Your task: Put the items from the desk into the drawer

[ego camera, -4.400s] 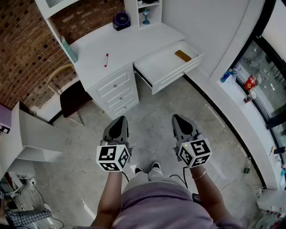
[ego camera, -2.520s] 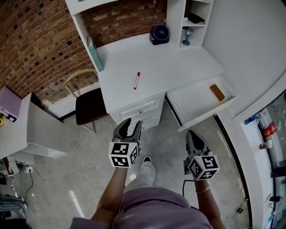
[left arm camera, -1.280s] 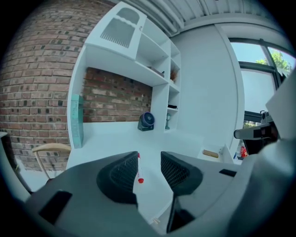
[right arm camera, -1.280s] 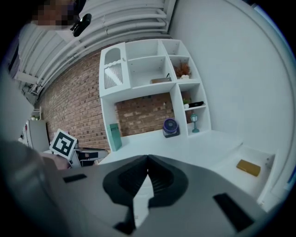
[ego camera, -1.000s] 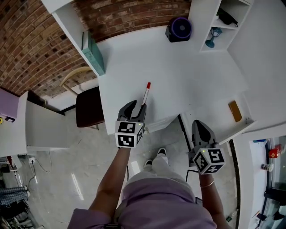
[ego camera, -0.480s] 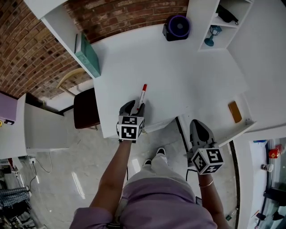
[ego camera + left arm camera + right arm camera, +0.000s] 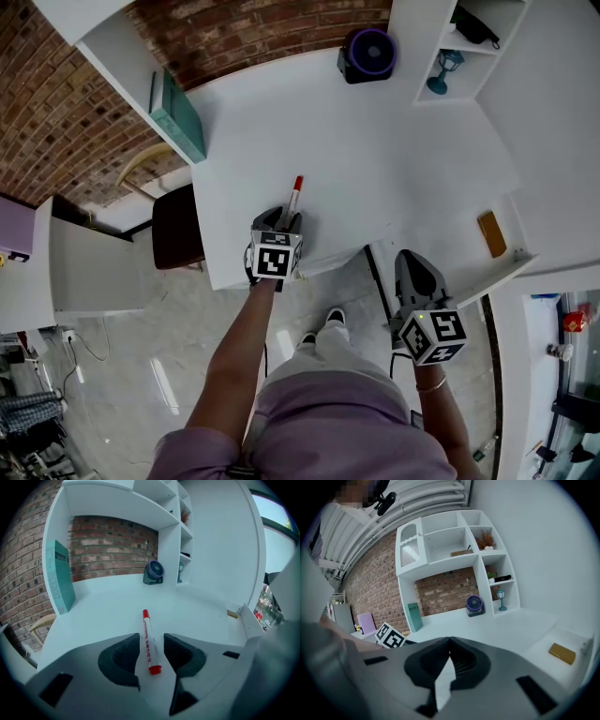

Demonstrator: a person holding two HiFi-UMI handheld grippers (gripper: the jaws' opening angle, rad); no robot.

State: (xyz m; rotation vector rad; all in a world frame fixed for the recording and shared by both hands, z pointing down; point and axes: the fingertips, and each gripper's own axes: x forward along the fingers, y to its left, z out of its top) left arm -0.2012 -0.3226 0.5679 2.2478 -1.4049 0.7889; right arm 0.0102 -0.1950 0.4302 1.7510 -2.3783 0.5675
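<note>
Nearest, the right gripper (image 7: 418, 270) has its jaws closed together on nothing. At the near edge of the white desk (image 7: 375, 141), the left gripper (image 7: 284, 221) has jaws just opened wide. They straddle, without pressing, a white marker with red caps (image 7: 293, 195) lying flat, left of the open white drawer (image 7: 459, 234).

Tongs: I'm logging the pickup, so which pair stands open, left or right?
The left tongs: their jaws, just opened wider, stand apart on either side of the red-capped marker lying on the desk. The right tongs are shut and empty.
</note>
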